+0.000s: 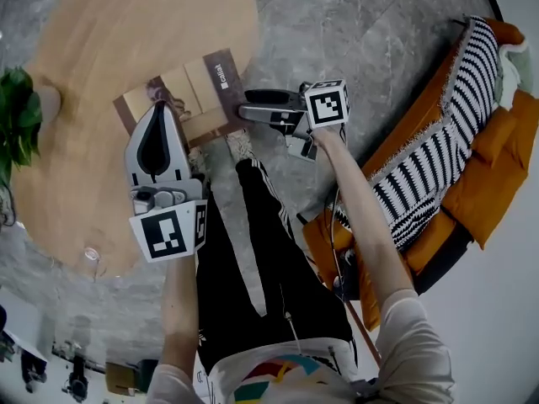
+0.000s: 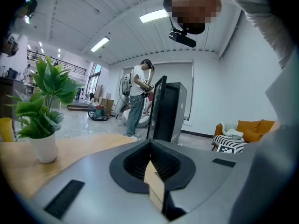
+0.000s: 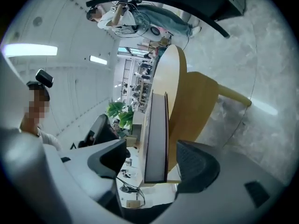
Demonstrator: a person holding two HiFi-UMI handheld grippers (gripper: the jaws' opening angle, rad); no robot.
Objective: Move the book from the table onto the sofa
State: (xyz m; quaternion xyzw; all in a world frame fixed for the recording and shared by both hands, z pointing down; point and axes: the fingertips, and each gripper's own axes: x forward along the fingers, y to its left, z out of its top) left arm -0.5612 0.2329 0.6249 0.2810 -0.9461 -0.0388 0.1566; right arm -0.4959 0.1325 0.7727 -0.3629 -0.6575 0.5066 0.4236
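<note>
At the far left of the head view a leafy green plant in a white pot (image 1: 18, 112) stands on the round light-wood table (image 1: 109, 32). Next comes the left gripper (image 1: 160, 108), whose own view shows its jaws (image 2: 152, 171) pressed together on a tan corner of the flat tan-and-brown book (image 2: 156, 189). The book (image 1: 198, 91) lies at the table's near edge, between the two grippers. The right gripper (image 1: 246, 112) meets the book's right side; in its own view the jaws (image 3: 154, 164) stand apart around the book's edge (image 3: 156, 134), with a gap showing on each side. Well apart, at far right on the grey marble floor (image 1: 354, 32), sits the orange sofa (image 1: 497, 141) draped with a black-and-white striped blanket (image 1: 438, 158).
</note>
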